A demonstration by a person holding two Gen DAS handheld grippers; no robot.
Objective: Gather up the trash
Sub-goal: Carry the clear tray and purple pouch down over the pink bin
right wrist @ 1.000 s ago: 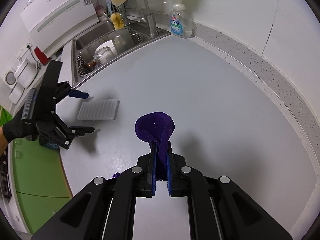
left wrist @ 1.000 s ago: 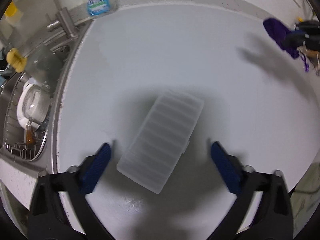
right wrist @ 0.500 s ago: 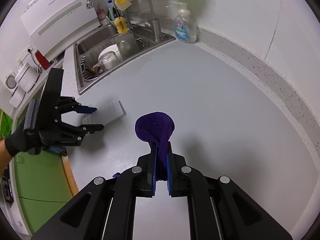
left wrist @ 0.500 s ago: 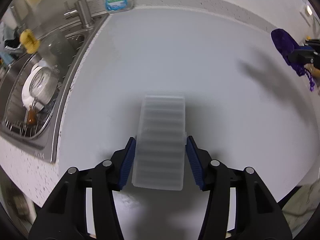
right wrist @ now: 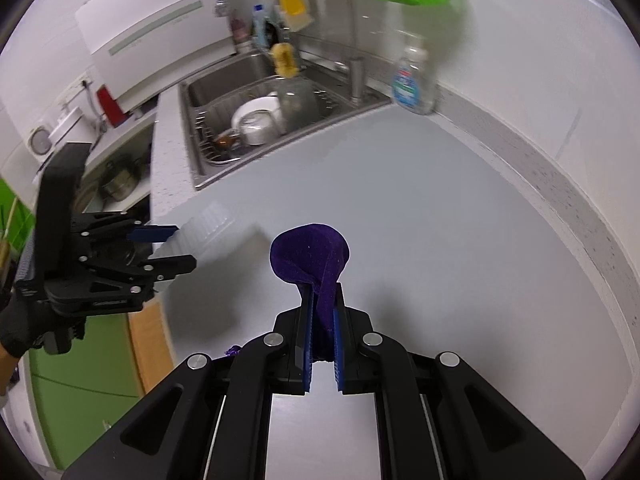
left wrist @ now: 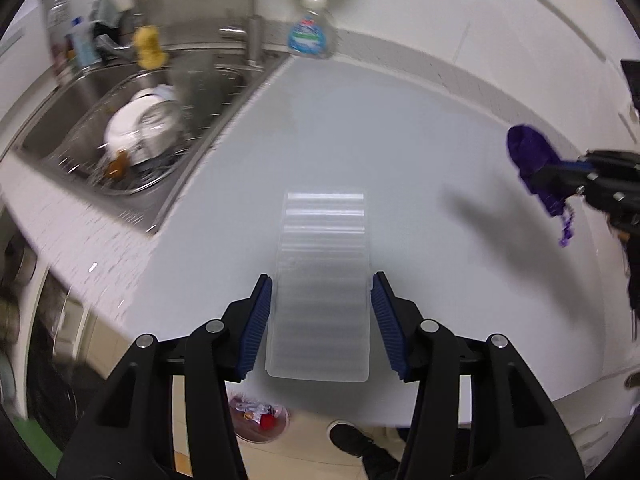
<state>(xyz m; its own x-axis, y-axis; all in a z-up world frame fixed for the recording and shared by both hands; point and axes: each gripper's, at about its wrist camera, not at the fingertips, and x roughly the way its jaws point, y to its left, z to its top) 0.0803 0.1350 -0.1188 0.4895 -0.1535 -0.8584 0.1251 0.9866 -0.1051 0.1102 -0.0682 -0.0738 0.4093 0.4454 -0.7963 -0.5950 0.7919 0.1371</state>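
My left gripper is shut on a clear ribbed plastic tray, its blue pads against the tray's long sides, and holds it lifted above the counter's front edge. The tray also shows in the right wrist view between the left gripper's fingers. My right gripper is shut on a purple cloth pouch, which bulges above the fingertips. The pouch also shows in the left wrist view at the far right.
A grey-white counter runs to a speckled backsplash. A steel sink with dishes in a rack lies at the left, a soap bottle beside the tap. A bin with wrappers stands on the floor below the counter edge.
My left gripper closed on the clear tray, lifted it and drew it back over the counter's front edge. The right gripper kept its hold on the purple pouch and rose slightly.
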